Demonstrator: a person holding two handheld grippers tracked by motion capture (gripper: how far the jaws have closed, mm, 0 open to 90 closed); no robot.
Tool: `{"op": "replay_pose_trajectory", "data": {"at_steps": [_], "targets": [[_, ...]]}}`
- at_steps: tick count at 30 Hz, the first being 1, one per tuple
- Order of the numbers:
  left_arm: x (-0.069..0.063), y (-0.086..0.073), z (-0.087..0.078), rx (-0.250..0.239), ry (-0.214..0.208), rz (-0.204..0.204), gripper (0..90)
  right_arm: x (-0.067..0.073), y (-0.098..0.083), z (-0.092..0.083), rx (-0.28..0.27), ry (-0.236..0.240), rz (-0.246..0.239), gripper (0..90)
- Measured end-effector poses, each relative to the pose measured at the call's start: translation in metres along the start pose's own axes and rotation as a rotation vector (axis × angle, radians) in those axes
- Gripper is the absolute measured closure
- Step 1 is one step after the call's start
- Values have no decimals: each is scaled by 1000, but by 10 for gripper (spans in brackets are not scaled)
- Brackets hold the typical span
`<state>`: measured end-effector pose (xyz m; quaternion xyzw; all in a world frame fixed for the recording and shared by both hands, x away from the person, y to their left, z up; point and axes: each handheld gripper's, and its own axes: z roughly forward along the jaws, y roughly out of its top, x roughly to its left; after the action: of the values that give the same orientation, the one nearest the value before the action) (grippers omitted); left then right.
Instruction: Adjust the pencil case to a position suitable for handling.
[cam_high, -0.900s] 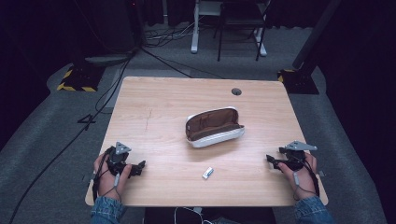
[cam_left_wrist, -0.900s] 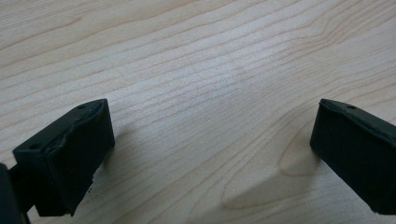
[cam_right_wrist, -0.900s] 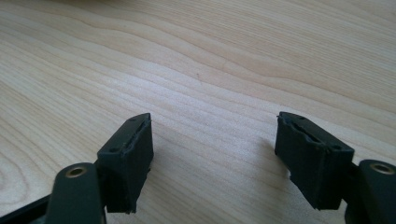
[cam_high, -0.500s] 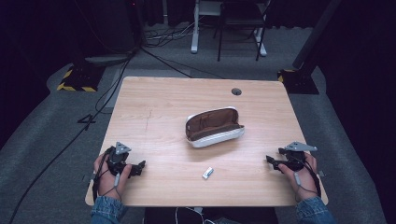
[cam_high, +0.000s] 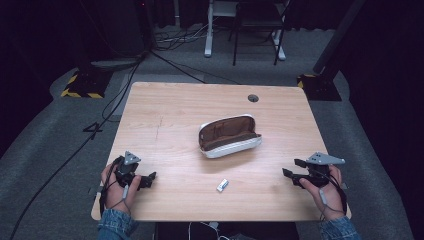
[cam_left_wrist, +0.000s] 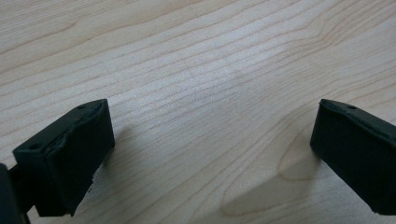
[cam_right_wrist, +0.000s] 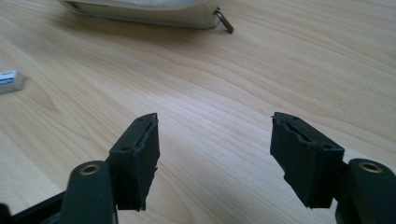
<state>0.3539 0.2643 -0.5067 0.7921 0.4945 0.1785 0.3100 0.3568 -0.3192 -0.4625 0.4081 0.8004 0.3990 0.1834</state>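
An open white pouch (cam_high: 229, 136) with a brown lining lies on its side in the middle of the wooden table (cam_high: 165, 110). A small white block (cam_high: 222, 185) rests nearer the front edge, below the pouch. My left gripper (cam_high: 149, 179) is held low at the front left, pointing right; in the left gripper view its jaws (cam_left_wrist: 210, 154) stand wide apart over bare wood. My right gripper (cam_high: 291, 168) is at the front right, pointing left. It is open (cam_right_wrist: 215, 140) with nothing between its jaws, and the pouch (cam_right_wrist: 149, 11) and white block (cam_right_wrist: 9, 80) lie ahead of it.
A round cable hole (cam_high: 253, 98) sits near the table's far edge. On the dark floor behind are cables (cam_high: 125, 85), a yellow-and-black striped base (cam_high: 80, 86) and white furniture legs (cam_high: 207, 47). A zip pull (cam_right_wrist: 225, 21) sticks out from the pouch's end.
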Motion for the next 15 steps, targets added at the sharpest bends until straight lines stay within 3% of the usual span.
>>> {"op": "replay_pose_trajectory", "data": {"at_steps": [7,15], "targets": [[0,0,0,2,2,3,2,21,15,-2,-32,63,-46,332],[0,0,0,1,-1,-1,2,38,23,-2,-39,112,-66,330]]}}
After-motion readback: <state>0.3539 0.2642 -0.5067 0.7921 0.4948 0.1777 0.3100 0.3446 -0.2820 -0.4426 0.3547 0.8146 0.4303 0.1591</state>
